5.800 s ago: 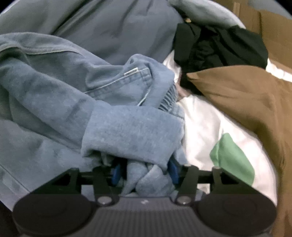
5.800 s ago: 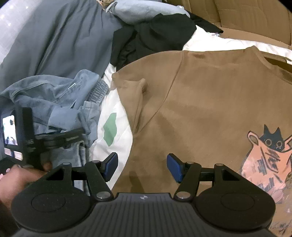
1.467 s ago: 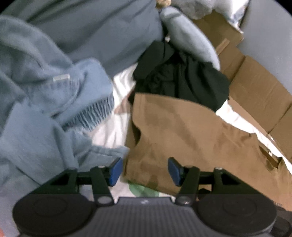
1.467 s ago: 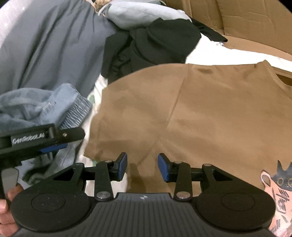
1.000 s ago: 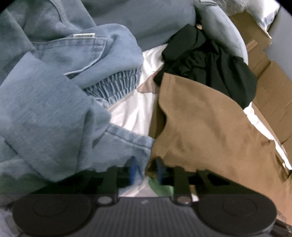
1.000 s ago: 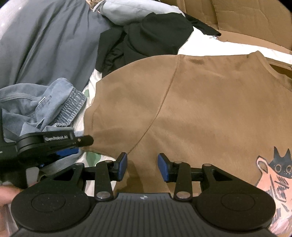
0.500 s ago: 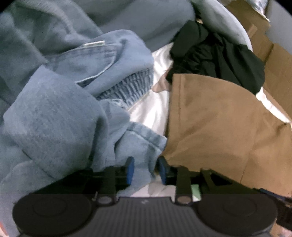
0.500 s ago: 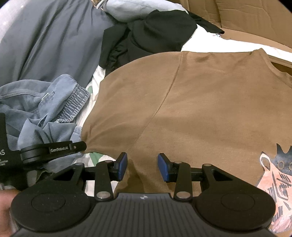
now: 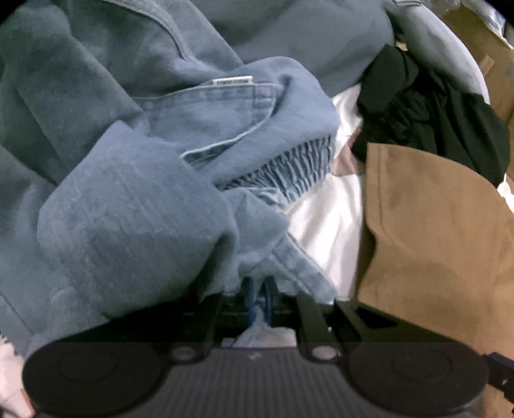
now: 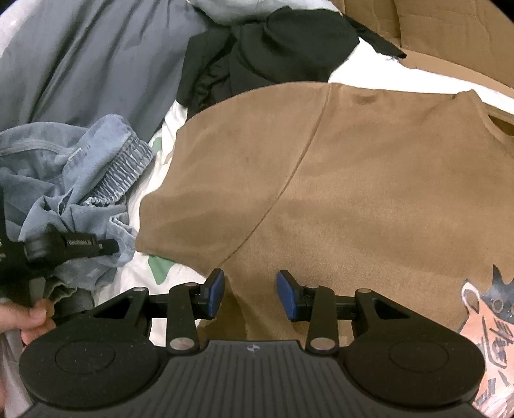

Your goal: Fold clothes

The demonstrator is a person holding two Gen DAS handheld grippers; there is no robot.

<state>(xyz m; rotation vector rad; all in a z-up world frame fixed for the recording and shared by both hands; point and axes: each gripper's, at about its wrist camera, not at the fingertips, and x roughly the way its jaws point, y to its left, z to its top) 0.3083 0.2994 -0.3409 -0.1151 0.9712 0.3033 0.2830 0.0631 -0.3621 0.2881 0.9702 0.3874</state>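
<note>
Left wrist view: left gripper [image 9: 258, 300] has its blue pads nearly together, pinching a fold of the jeans [image 9: 180, 180] right at the hem edge; denim bunches over and around the fingers and hides most of them. Jeans are a crumpled heap filling the left and centre of that view, elastic waistband [image 9: 286, 167] facing right, small white label near a seam at the top. White sheet [image 9: 324, 218] shows between jeans and the brown shirt [image 9: 430, 231], whose sleeve edge sits just beside the gripper on the right. Black garment [image 9: 427, 109] lies bunched beyond the shirt, grey bedding [image 9: 289, 29] behind it all, cardboard [image 9: 482, 41] at far right. Right wrist view: right gripper [image 10: 250, 294] jaws spread, nothing between the pads, hovering over the shirt near where sleeve meets body. Shirt lies mostly flat on the sheet, neckline at upper right, an orange and black cartoon print [image 10: 488, 324] at lower right. Green patch [image 10: 159, 265] on the sheet shows just left of the sleeve. Left gripper is visible at the left edge of this view, buried in the jeans, with a hand [image 10: 27, 316] on its handle. Black garment at top centre touches the shirt's far edge.
</note>
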